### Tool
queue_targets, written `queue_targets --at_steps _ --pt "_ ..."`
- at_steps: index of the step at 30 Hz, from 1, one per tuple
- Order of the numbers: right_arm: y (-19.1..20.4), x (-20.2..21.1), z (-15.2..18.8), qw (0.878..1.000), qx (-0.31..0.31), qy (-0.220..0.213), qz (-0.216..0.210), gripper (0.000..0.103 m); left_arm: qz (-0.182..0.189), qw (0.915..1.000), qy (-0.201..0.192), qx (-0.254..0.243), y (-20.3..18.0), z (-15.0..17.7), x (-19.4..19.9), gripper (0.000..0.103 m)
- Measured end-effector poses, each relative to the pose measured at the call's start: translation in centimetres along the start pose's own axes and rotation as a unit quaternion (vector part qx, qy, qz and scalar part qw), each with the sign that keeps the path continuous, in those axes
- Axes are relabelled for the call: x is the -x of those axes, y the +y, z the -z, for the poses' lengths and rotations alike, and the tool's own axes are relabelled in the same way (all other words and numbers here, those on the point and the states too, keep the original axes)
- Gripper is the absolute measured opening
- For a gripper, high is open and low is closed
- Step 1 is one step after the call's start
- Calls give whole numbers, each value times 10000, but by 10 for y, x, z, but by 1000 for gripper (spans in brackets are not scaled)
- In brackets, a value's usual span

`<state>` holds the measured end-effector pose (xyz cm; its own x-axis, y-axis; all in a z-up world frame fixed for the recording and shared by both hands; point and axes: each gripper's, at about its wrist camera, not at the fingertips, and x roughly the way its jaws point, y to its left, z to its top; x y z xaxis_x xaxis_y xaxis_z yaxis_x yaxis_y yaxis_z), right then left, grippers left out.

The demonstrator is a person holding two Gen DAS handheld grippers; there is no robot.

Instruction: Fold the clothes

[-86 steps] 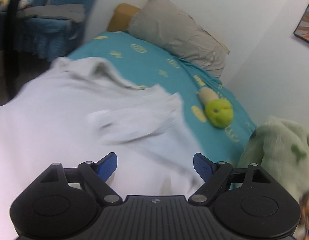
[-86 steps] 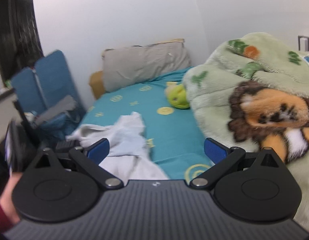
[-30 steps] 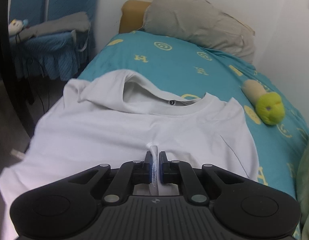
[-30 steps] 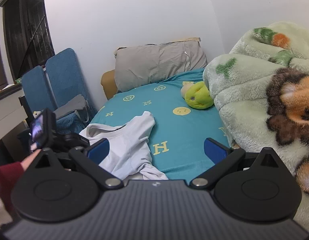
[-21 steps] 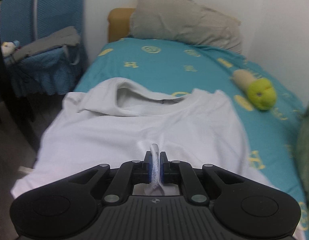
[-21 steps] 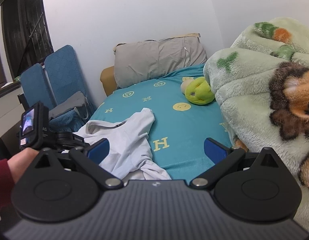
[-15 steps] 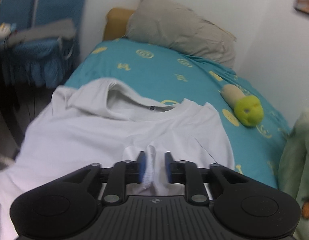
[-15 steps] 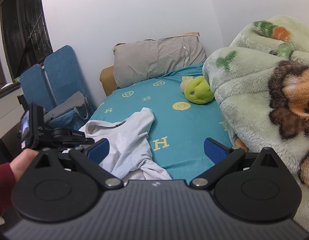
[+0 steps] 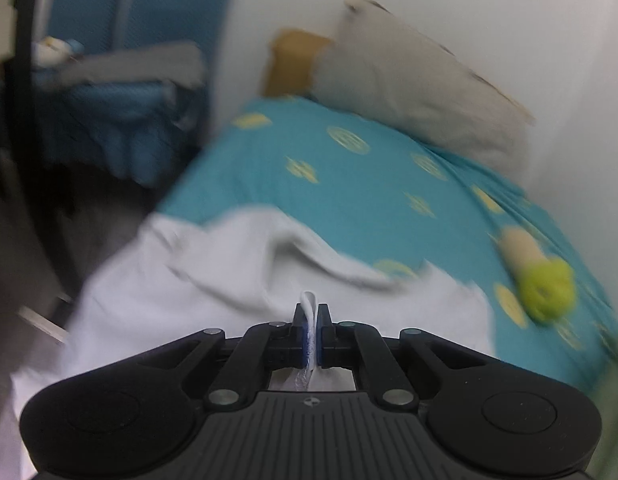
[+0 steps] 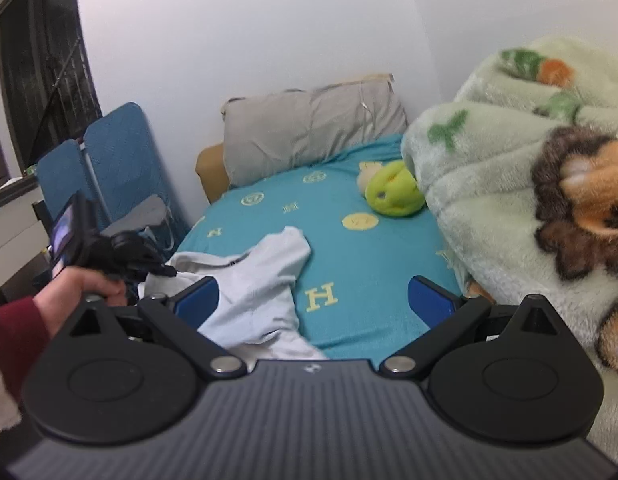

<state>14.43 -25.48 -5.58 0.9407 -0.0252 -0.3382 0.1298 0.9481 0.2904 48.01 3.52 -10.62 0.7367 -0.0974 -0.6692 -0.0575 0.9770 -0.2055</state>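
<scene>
Teal bed [image 10: 381, 280], pinched white shirt [image 9: 213, 288]

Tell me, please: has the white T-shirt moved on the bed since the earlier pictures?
Yes. In the right wrist view the white T-shirt now lies nearer the yellow H print.

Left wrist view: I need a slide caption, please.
Left gripper pinches a white T-shirt on the teal bed.

black ribbed gripper [image 10: 313, 300] body, blue pads [image 10: 197, 298], red sleeve [image 10: 13, 332].
</scene>
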Motion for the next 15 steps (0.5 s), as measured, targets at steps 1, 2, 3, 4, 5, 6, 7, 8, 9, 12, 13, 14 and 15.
queue_targets --at_steps 1,2,3,4,5,6,7,8,9,12,13,14,15 --pt "1 0 0 10000 51 -11 -12 103 -210 9997 -84 -52 -3 -4 -3 4" --pt "2 -1 1 10000 81 5 -9 103 -237 9997 -40 -101 -5 -6 -9 4" --pt "3 -2 2 9999 112 21 -6 103 -265 9996 16 -101 -6 -6 -13 4" --pt "3 -3 2 9999 118 39 -7 103 -222 9997 -66 -87 -6 -6 -14 4" --pt "2 -4 2 9999 84 60 -17 103 -178 9997 -148 -74 -7 -6 -15 4" --pt "0 -4 1 10000 53 67 -24 103 -136 9992 -294 -213 -11 -6 -14 4" --pt "-1 -4 1 10000 25 49 -28 103 -405 9972 -426 -471 -17 -5 -18 4" --pt "-2 -3 0 10000 -3 32 -31 103 -673 9935 -554 -727 -23 -5 -22 4" --pt "-3 -3 -1 10000 -21 21 -39 103 -890 9921 -343 -812 -24 -3 -29 6" --pt "-5 -5 -1 10000 -13 -7 -66 103 -1197 9898 110 -768 -23 4 -35 24" --pt "-6 -5 -2 10000 -21 -18 -69 103 -975 9935 87 -584 -20 9 -23 41" --pt "-8 -5 -3 9999 -49 -36 -89 103 -793 9956 97 -496 -17 14 -9 48" --pt "-10 -5 -5 9999 -78 -54 -108 103 -694 9963 125 -492 -16 20 6 51"
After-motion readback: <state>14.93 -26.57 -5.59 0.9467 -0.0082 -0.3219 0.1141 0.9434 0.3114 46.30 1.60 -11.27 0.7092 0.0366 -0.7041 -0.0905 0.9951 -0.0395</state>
